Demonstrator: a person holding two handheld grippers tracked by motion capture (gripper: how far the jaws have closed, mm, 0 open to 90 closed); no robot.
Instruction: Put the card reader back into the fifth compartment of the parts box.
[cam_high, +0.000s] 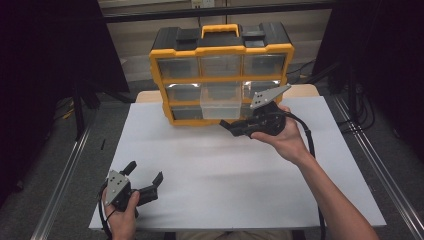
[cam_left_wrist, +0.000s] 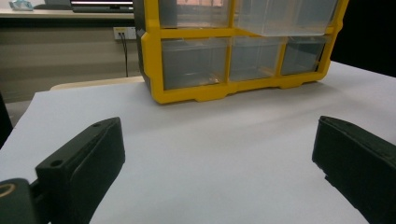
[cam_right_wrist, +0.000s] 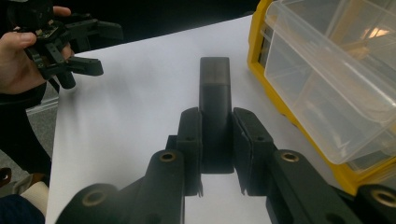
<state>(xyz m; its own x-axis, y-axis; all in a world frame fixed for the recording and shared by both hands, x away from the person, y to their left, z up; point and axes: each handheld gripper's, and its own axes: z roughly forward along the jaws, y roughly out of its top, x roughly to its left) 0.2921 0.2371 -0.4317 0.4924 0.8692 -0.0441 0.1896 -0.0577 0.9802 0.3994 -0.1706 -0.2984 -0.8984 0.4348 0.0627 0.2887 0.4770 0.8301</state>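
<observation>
Here your right tool (cam_right_wrist: 215, 140) clamps a dark block (cam_right_wrist: 215, 88) beside the yellow organizer's (cam_high: 220, 50) pulled-out clear drawer (cam_high: 220, 107), likely its destination; your left tool (cam_high: 145, 182), open and empty, waits well before the organizer on the surface (cam_high: 240, 170).

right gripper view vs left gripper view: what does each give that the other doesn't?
Right gripper view: the right gripper shut on a dark block, and farther off the left hand holding the left gripper.
Left gripper view: that gripper's own fingers wide apart with nothing between them, the bottom row of drawers, and a wall socket behind.
Shared: the white table, the yellow organizer and its pulled-out clear drawer.
</observation>
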